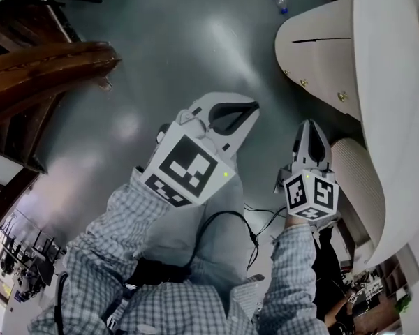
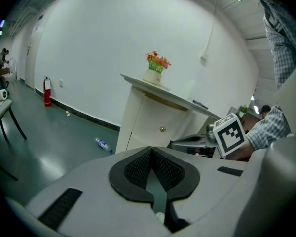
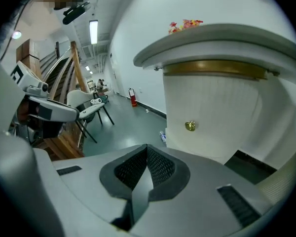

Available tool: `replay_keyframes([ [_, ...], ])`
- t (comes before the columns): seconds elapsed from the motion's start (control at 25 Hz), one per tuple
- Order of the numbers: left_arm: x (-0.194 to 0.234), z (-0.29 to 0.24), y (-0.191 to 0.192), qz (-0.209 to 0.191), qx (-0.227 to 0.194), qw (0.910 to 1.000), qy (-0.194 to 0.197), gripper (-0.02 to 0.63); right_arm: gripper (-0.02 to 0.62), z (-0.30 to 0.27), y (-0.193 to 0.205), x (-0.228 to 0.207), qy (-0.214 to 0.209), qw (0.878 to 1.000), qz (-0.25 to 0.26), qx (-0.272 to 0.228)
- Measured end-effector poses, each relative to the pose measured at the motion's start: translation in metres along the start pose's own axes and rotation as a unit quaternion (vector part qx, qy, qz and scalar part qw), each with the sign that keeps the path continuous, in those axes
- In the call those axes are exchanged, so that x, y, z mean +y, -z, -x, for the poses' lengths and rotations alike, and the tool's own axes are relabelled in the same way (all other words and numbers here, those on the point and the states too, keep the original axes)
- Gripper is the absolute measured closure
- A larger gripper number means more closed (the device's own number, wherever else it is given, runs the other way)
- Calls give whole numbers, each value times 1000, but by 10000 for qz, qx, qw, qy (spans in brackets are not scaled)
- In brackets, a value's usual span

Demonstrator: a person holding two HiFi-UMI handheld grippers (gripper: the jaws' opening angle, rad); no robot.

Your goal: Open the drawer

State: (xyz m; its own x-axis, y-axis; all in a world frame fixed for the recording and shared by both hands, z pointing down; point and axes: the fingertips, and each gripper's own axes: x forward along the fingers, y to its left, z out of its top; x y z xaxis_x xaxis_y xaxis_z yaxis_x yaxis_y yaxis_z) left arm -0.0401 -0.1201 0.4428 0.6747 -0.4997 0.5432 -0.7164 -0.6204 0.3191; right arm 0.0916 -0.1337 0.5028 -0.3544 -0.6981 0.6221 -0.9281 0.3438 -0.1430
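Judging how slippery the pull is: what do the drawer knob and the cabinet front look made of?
The knob looks like polished brass-coloured metal: golden, with a bright glint. The cabinet front seems white-painted wood or board, matt, with fine vertical ribs and no shine; which one, the look leaves open.

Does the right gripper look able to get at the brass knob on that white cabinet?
Probably yes: nothing stands between the right gripper and the brass knob on the white cabinet. Its jaws are shut and empty, so they must open first.
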Motion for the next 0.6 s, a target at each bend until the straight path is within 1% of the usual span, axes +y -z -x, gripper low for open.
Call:
replay_keyframes([
  [0.4,12,-25,24,192,37,9998,76,601,586,-55,46,-29,169,9994,-127,265],
  [0.6,27,-29,29,336,-46,9994,-24,601,586,-74,59,-41,339,9987,-34,390],
])
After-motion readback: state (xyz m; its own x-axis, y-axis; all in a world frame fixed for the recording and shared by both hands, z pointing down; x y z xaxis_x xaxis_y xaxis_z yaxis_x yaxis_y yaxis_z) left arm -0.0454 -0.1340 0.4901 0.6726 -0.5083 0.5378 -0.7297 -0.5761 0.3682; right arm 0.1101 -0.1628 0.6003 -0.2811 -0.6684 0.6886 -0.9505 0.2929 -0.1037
